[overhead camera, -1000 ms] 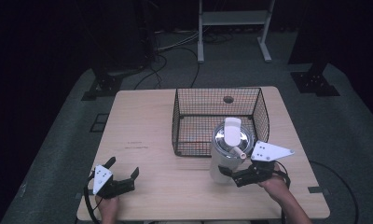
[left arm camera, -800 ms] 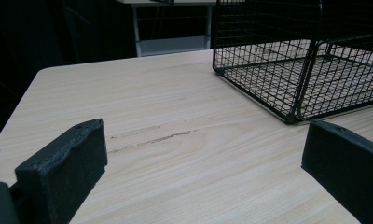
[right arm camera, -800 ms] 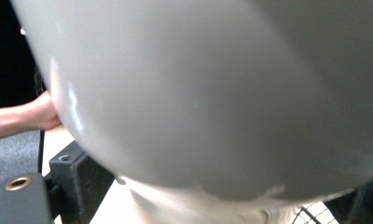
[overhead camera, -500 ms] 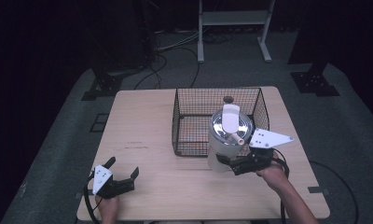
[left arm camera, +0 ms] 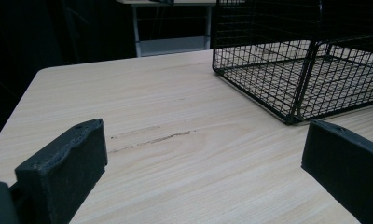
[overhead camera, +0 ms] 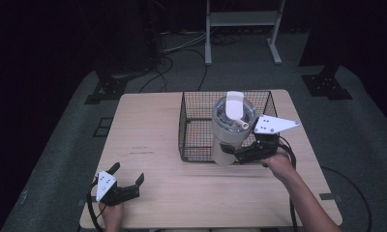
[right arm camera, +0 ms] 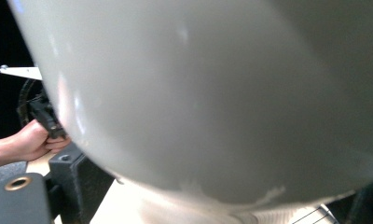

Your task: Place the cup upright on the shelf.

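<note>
Between the jaws of our right gripper (overhead camera: 232,153) sits the cream tumbler (overhead camera: 230,130), clamped low on its body, upright above the wire basket (overhead camera: 191,140); our left gripper (overhead camera: 128,181) rests on the table (overhead camera: 148,125), jaws apart, holding nothing.

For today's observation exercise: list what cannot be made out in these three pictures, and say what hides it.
- Tumbler: its base, high view, hidden by the right gripper and basket wire; whether it hangs clear of the table cannot be told.
- Tumbler contents: lid covers them.
- Right gripper view: blurred tumbler wall blocks the scene beyond.
- Basket's far part: left gripper view, cut off by the frame edge.
</note>
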